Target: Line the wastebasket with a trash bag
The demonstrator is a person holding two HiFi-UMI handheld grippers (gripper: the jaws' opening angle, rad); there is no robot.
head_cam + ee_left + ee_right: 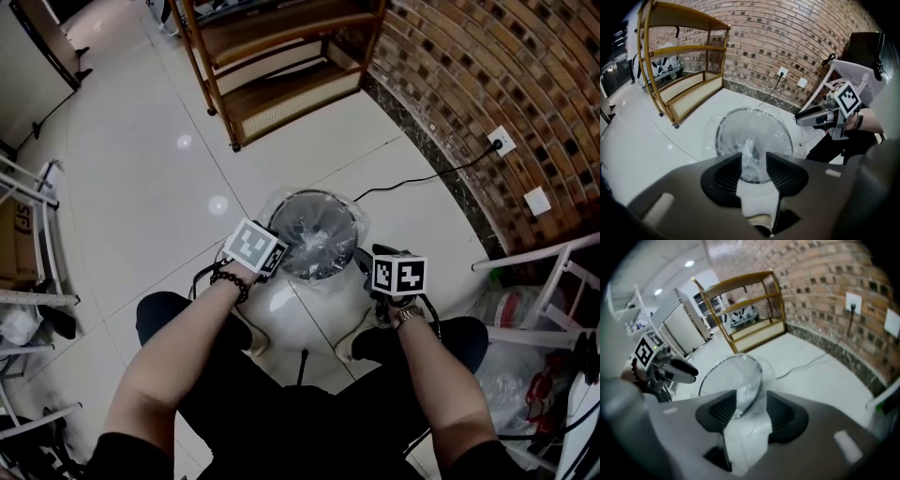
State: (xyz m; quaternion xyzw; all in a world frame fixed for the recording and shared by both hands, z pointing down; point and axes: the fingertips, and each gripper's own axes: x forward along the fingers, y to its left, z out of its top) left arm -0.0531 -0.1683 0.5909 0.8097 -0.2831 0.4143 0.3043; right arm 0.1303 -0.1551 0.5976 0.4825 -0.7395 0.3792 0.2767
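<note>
Item: wastebasket (292, 302), white, round, upright on the tiled floor (141, 197), standing between the two grippers and directly ahead of both

Item: trash bag (314, 246), clear film, hanging inside the wastebasket with its edge folded out over the dark rim; crumpled film rises just ahead of each gripper's jaws

Left gripper (753, 161): released, jaws apart, straddling the near-left rim; rim and bag film show in the gap, pads not pressing on them

Right gripper (747, 404): released, jaws apart, at the right side of the rim; rim, bag film and the white wall show in the gap, pads clear of them

Surroundings: wooden shelf (281, 66) beyond the grippers, past the basket; brick wall (497, 84) to the right gripper's far side, with a socket (502, 141) and a cable (412, 183) trailing toward the basket
</note>
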